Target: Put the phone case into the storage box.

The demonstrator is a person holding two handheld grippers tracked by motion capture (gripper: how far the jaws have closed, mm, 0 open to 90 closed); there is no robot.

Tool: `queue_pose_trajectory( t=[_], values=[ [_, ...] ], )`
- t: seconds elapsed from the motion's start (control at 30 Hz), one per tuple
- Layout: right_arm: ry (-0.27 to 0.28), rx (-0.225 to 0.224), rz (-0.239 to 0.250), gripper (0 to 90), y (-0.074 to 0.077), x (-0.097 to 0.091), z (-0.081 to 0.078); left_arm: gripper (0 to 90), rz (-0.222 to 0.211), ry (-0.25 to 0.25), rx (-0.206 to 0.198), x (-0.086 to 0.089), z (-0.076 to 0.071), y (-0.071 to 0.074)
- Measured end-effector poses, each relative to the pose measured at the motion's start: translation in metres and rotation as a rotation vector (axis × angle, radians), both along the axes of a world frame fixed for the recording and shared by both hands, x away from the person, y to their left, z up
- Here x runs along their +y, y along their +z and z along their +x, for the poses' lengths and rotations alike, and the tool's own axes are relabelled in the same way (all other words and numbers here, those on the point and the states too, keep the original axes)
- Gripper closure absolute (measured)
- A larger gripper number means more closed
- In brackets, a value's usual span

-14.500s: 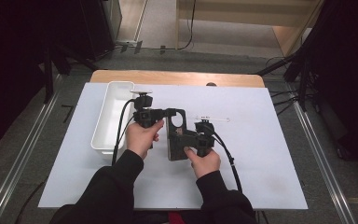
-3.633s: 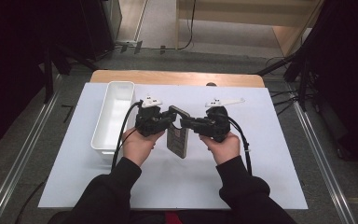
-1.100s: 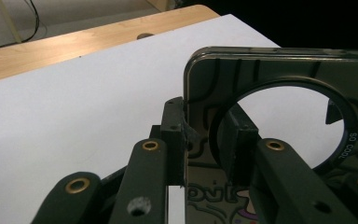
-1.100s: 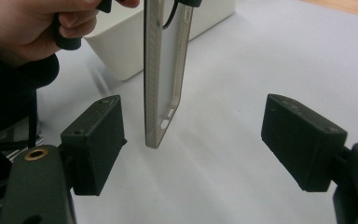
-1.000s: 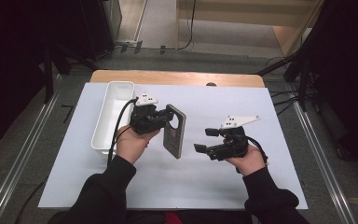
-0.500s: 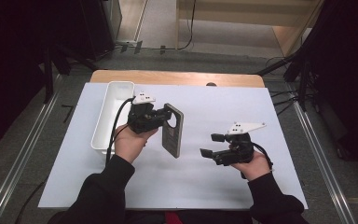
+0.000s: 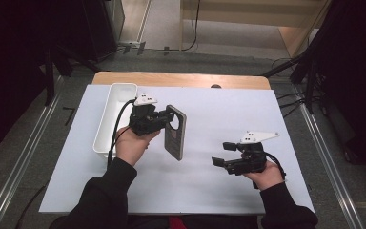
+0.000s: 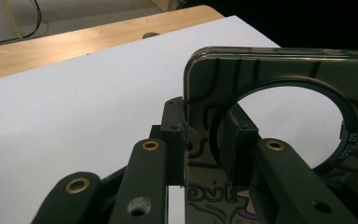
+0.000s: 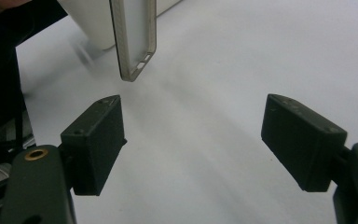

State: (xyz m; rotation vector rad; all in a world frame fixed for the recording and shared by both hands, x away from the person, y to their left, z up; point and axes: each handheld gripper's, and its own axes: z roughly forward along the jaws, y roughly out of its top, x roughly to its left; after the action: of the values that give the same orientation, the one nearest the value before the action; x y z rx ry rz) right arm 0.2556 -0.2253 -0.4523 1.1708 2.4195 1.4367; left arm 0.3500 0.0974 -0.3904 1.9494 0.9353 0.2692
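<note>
The left gripper is clamped on the top edge of a dark phone case, beside its round camera cutout, holding it upright above the white table near the white bin. The right gripper, jaws wide and empty, has let go of the case and moved away to the right and downward. One hand now carries the case alone, probably towards the bin.

The left claw is clamped tight, raised and pointing right. The right claw hangs low with its jaws wide apart, pointing left.
</note>
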Motion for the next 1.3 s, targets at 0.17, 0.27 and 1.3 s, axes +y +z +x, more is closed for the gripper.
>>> queue_pose_trajectory(
  t=[0.17,0.27,1.3],
  values=[
    [-0.006,0.004,-0.003,20.5,-0.004,-0.004,-0.005,73.1,-0.004,-0.009,0.007,0.002,0.001,0.001],
    [-0.01,0.006,-0.006,20.5,-0.008,-0.006,-0.009,73.0,-0.002,-0.012,0.012,0.004,0.001,0.002],
    [-0.014,-0.004,-0.004,20.8,-0.019,-0.015,-0.022,73.0,0.004,0.022,0.013,0.032,0.005,0.03]
  ],
)
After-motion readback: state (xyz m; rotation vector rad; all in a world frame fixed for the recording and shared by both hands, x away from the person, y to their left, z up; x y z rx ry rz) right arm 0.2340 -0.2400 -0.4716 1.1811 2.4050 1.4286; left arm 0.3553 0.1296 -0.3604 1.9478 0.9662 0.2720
